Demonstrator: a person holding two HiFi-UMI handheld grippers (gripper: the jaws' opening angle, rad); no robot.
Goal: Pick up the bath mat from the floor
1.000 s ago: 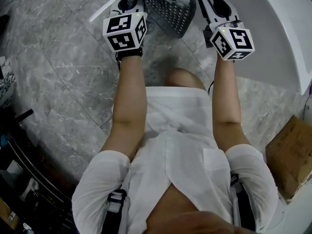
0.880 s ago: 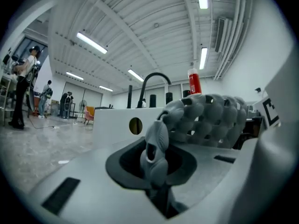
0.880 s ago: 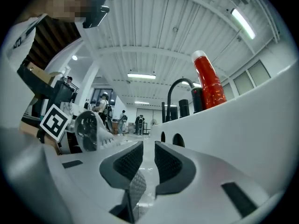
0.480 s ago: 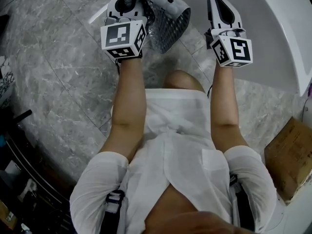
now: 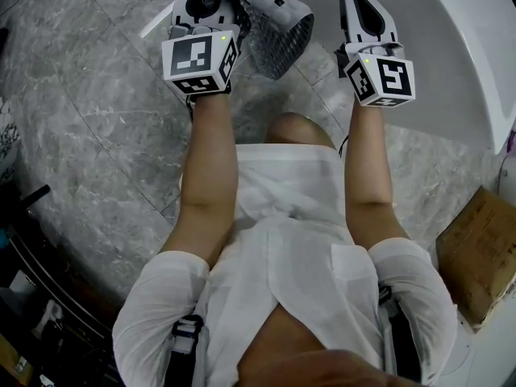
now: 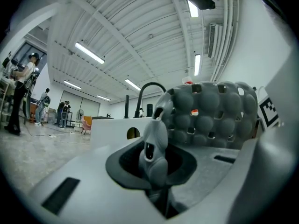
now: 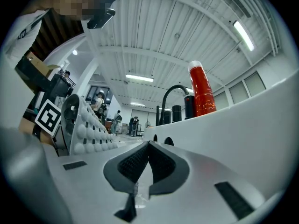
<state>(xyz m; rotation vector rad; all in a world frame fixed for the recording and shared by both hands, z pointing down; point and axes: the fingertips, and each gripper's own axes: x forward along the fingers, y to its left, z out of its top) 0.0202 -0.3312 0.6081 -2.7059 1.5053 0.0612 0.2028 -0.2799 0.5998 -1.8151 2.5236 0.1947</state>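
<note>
Left gripper (image 6: 156, 164) is clamped on the bath mat (image 5: 282, 24) at twelve o'clock, right gripper (image 7: 140, 169) shut empty; lifting clear is judged next.

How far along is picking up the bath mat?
Done: the left gripper is shut on an edge of the grey bumpy rubber bath mat. In hand: the mat hangs bunched over the grey marble floor. Left: lifting it fully clear; the right gripper is shut and empty.
</note>
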